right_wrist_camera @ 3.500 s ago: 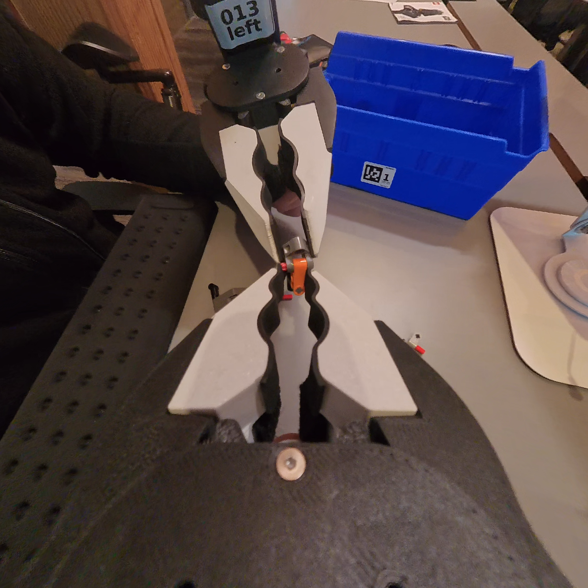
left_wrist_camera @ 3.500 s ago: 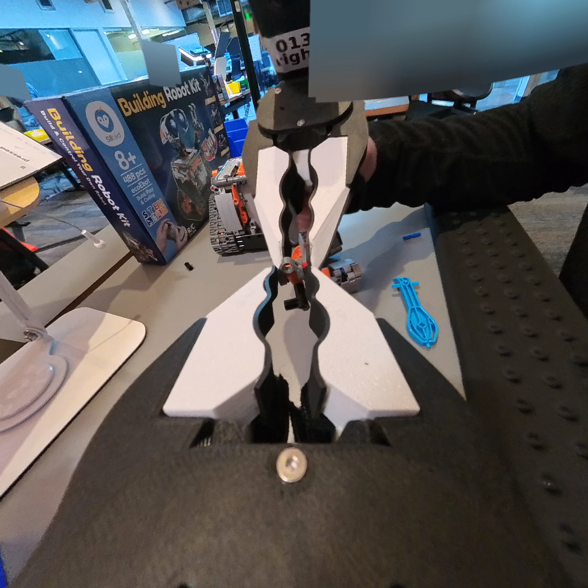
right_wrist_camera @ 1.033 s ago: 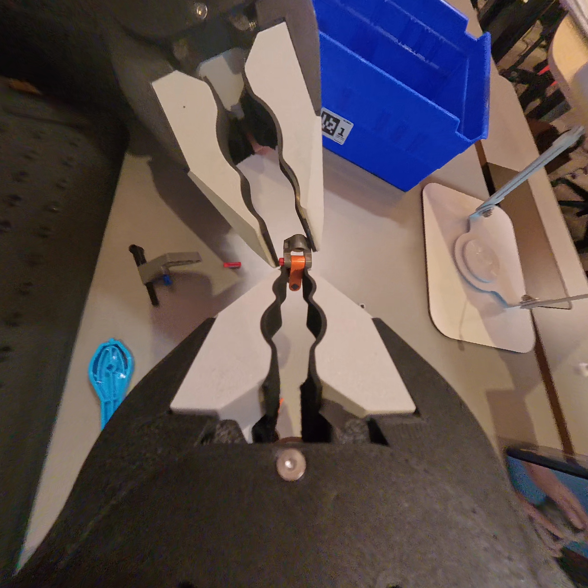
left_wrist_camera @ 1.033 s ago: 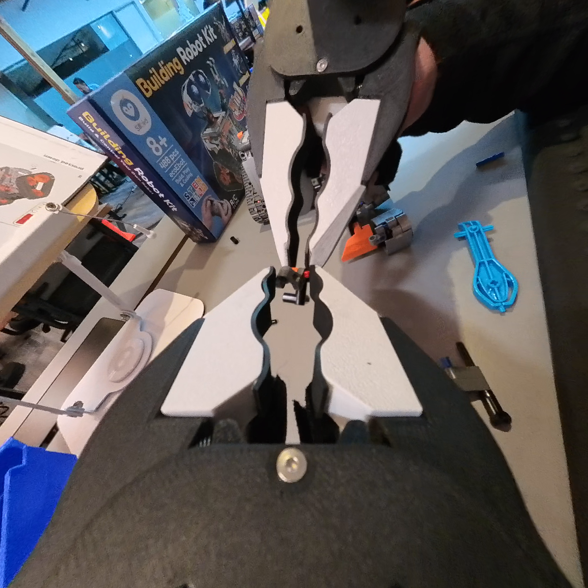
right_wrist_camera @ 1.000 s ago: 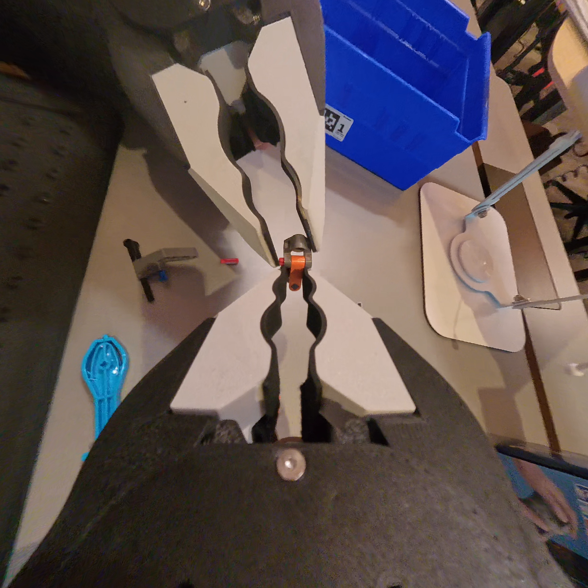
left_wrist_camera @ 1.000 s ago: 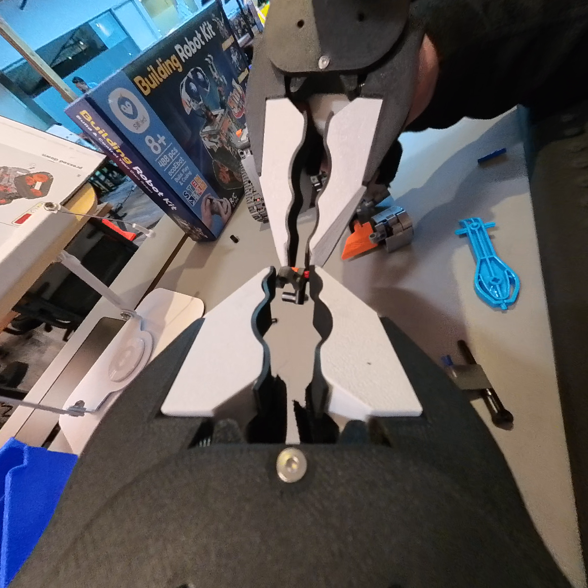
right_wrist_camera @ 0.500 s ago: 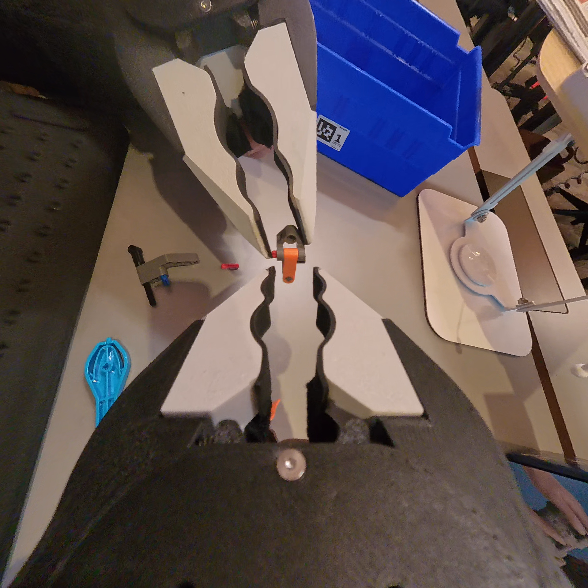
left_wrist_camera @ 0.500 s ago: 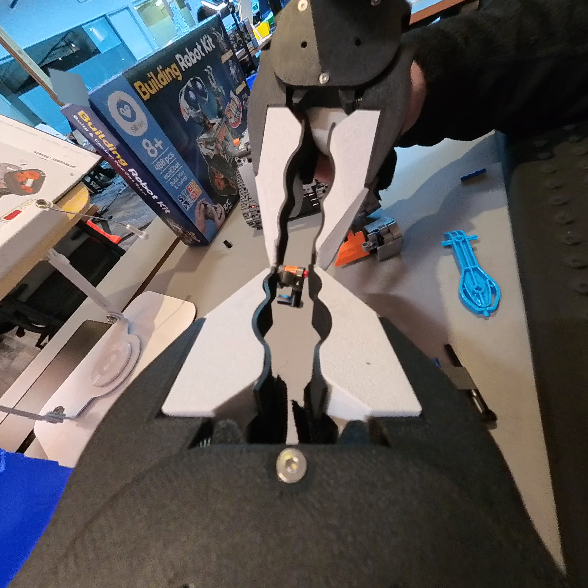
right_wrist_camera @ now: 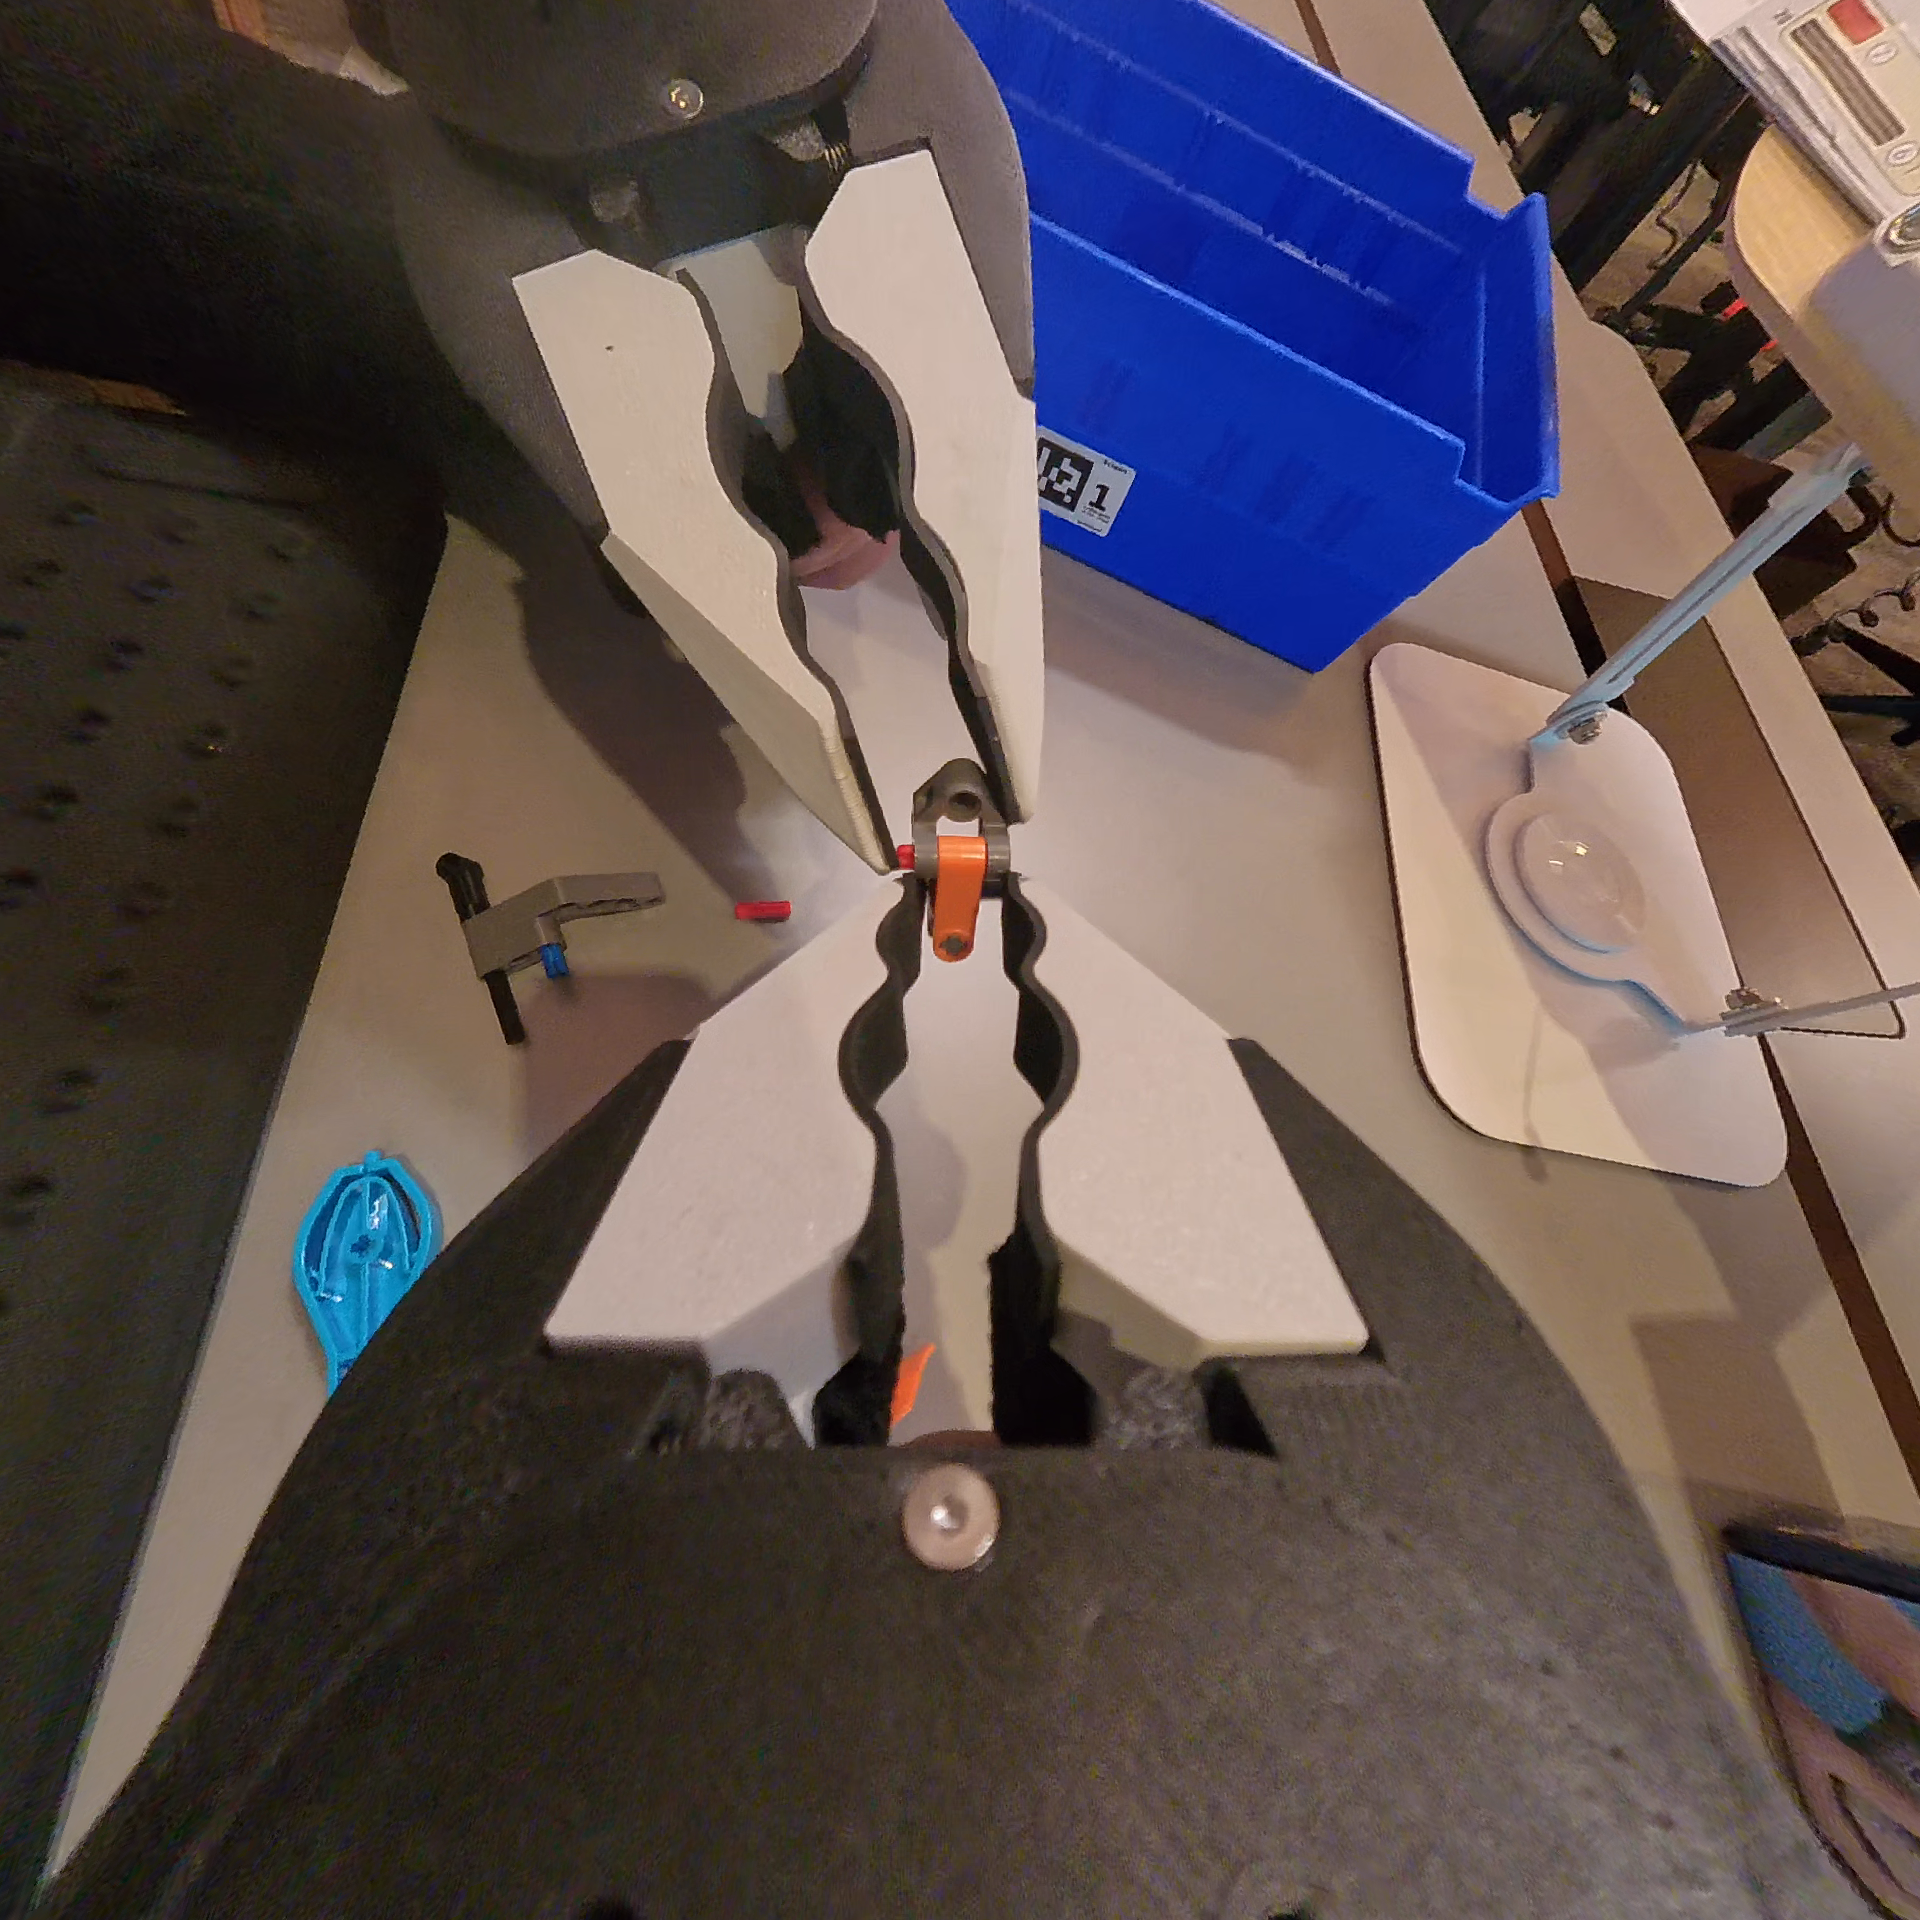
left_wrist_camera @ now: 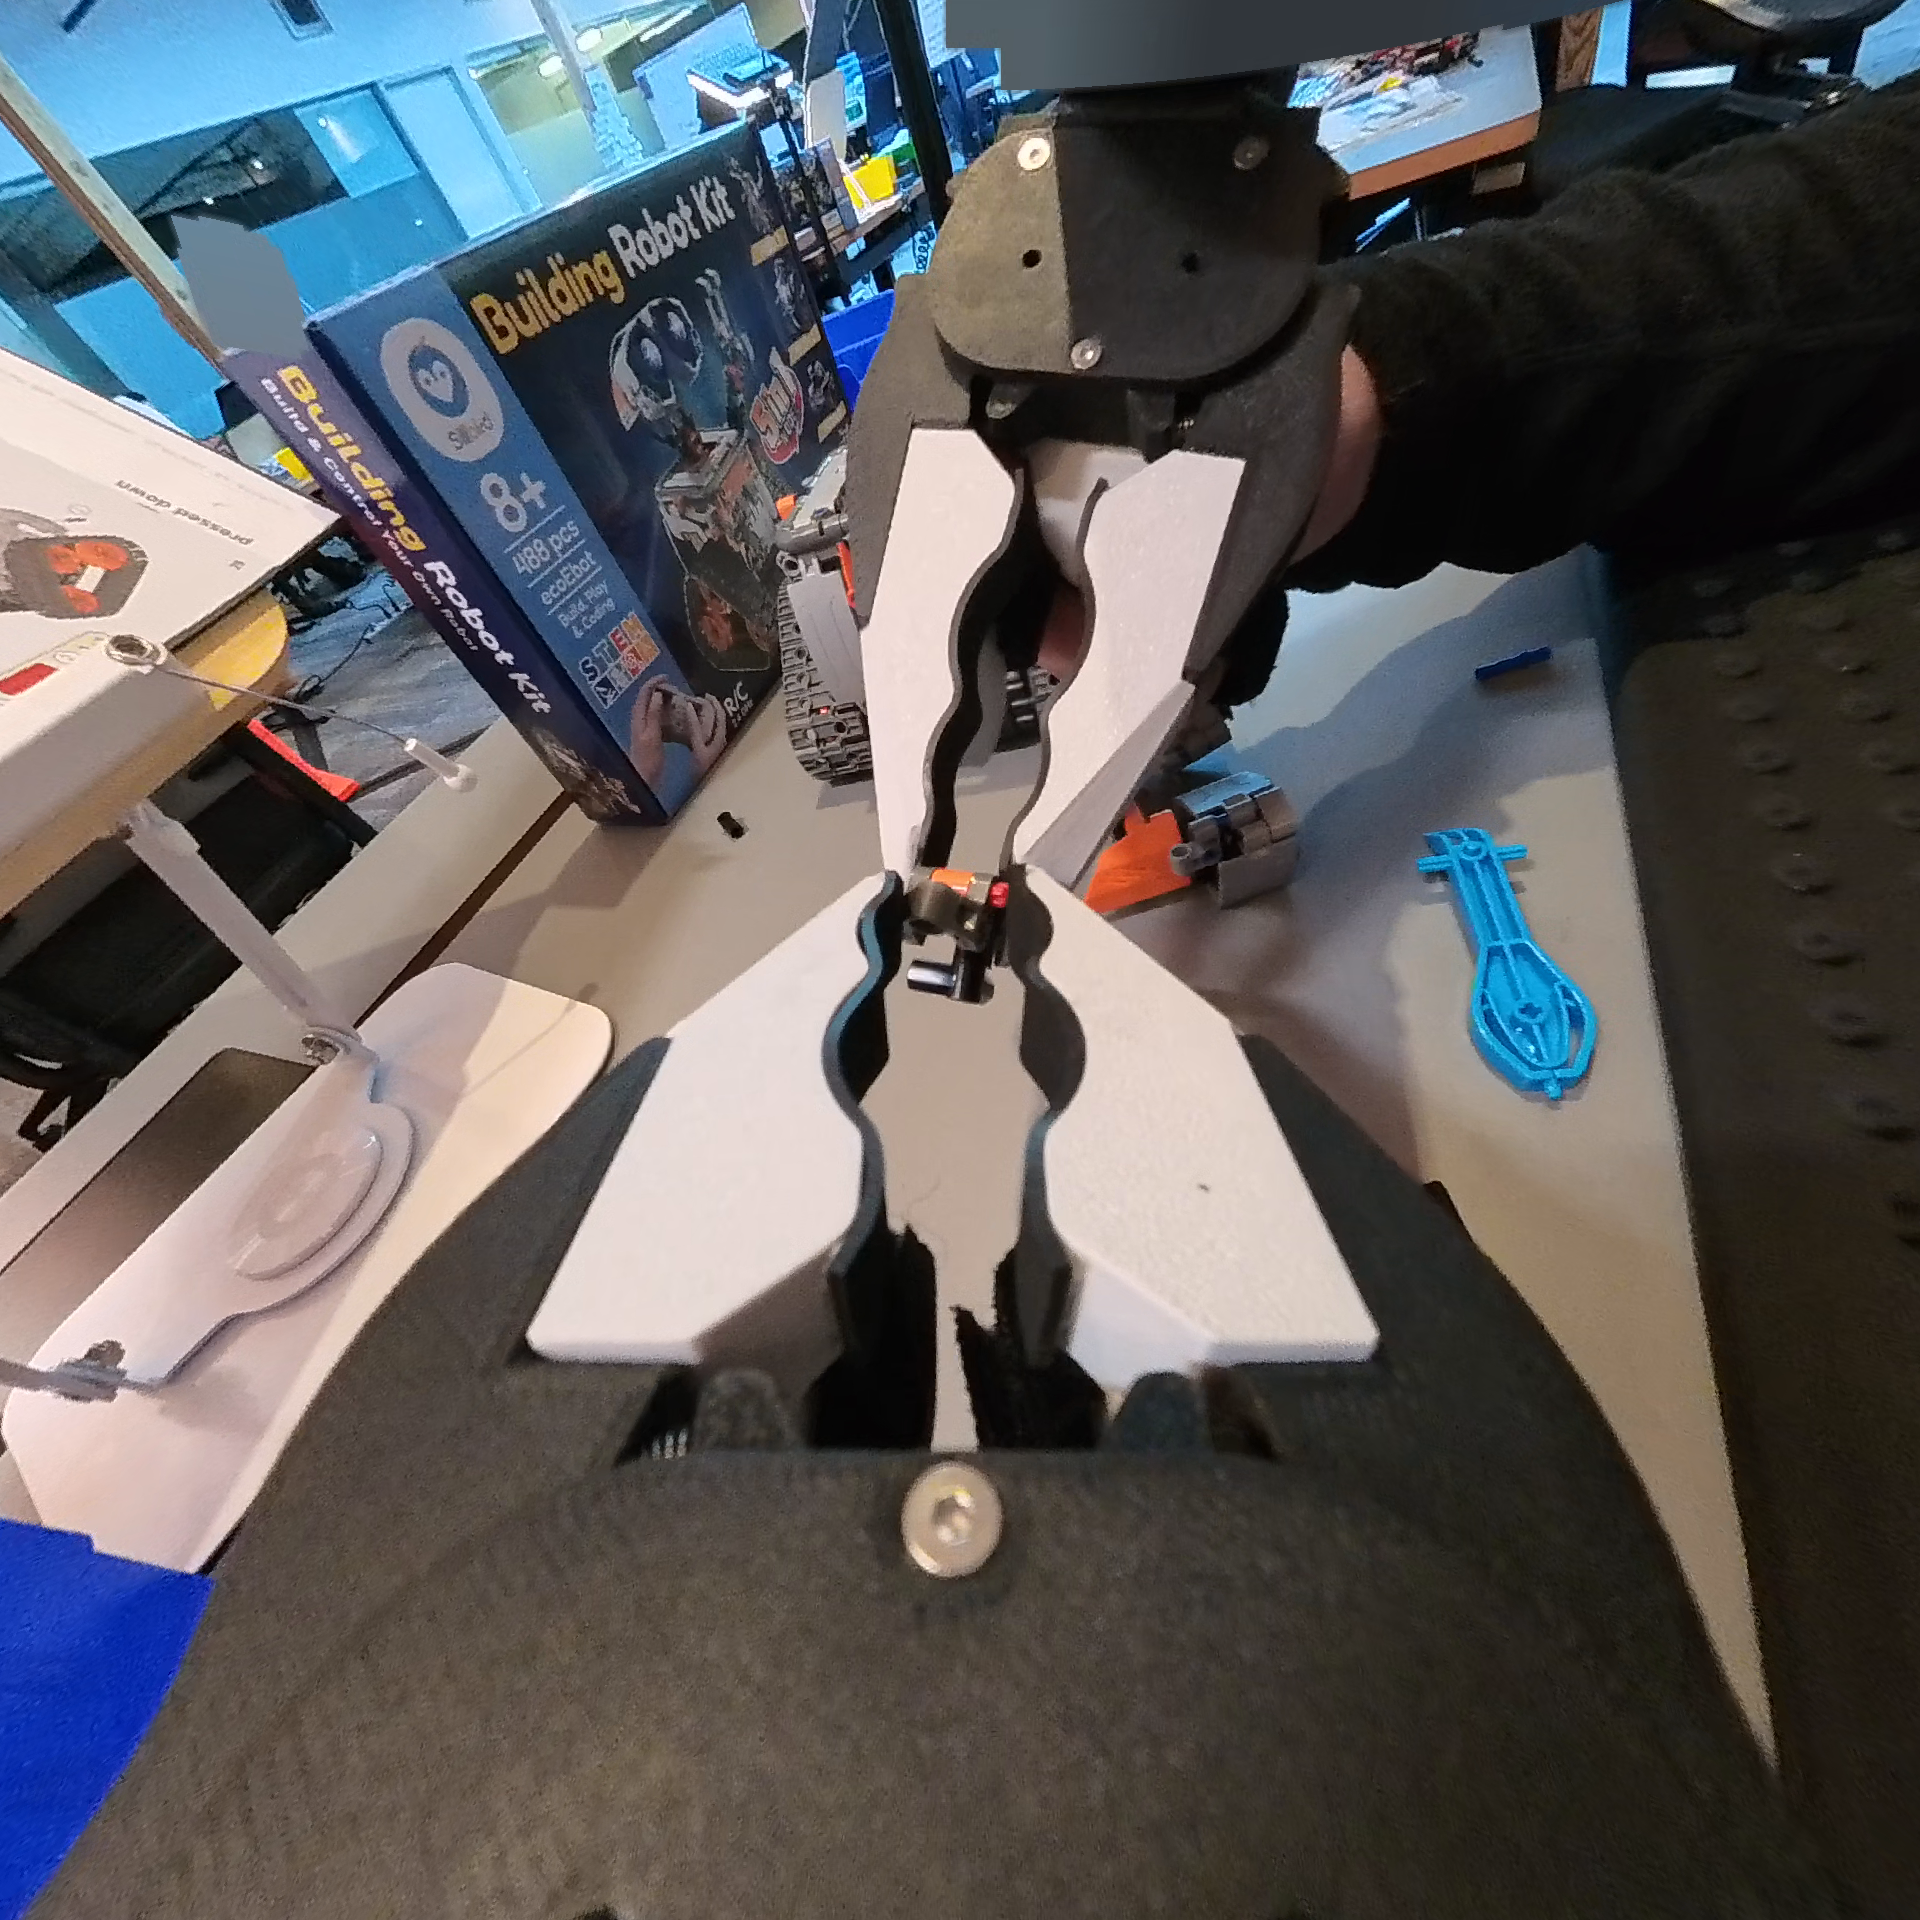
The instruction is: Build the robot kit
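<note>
A small grey, black and orange building-kit piece [left_wrist_camera: 951, 914] with a red pin hangs above the grey table [left_wrist_camera: 1299, 1018], caught between both grippers tip to tip. My left gripper [left_wrist_camera: 958, 894] is shut on its grey and black end. My right gripper [right_wrist_camera: 958, 883] is shut on the orange link [right_wrist_camera: 956, 894] below the grey clevis [right_wrist_camera: 954, 805]. In each view the other gripper reaches in from above: the right gripper [left_wrist_camera: 966, 857] and the left gripper [right_wrist_camera: 948, 831]. A hand in a black sleeve [left_wrist_camera: 1610, 364] holds the right gripper.
A kit box [left_wrist_camera: 582, 499] and a tracked model [left_wrist_camera: 821, 675] stand at the back. An orange and grey block [left_wrist_camera: 1205, 842], blue tool [left_wrist_camera: 1517, 997], grey L-piece with black pin [right_wrist_camera: 551, 914] and red pin [right_wrist_camera: 764, 910] lie on the table. Blue bin [right_wrist_camera: 1278, 343], white stand base [right_wrist_camera: 1558, 935], black perforated mat [right_wrist_camera: 156, 727].
Half a second ago my right gripper stood open around the orange link; now it has closed on it. My left gripper has kept its hold, and both have tilted slightly.
</note>
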